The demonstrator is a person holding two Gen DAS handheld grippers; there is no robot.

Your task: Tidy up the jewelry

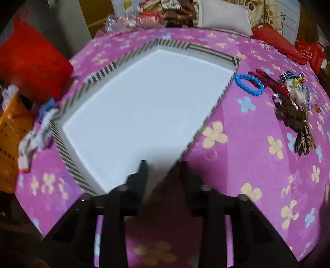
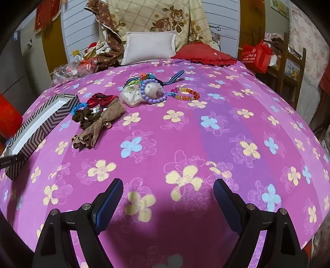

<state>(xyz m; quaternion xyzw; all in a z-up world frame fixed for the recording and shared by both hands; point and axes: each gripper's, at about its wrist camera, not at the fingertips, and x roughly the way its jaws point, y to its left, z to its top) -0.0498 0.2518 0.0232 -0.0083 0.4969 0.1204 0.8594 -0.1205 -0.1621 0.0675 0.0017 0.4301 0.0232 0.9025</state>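
Note:
A chevron-patterned box (image 1: 107, 70) with a white inside lies on the purple flowered bedspread; it also shows in the right wrist view (image 2: 41, 123). My left gripper (image 1: 164, 165) straddles the box's near corner wall, one finger inside, one outside; whether it pinches the wall is unclear. A blue bead bracelet (image 1: 249, 84) lies beside the box's right corner. A pile of hair bows and beads (image 1: 295, 107) lies to the right. In the right wrist view: brown bow (image 2: 97, 125), red bow (image 2: 102, 100), purple bead bracelet (image 2: 152, 96), rainbow bracelet (image 2: 185, 93). My right gripper (image 2: 168, 191) is open and empty above the bedspread.
A white pillow (image 2: 150, 47), a red pillow (image 2: 204, 54) and folded floral bedding (image 2: 156, 18) lie at the bed's head. Plastic bags (image 2: 70, 71) sit at the far left. An orange basket (image 1: 10, 140) and a red cushion (image 1: 31, 61) stand left of the bed.

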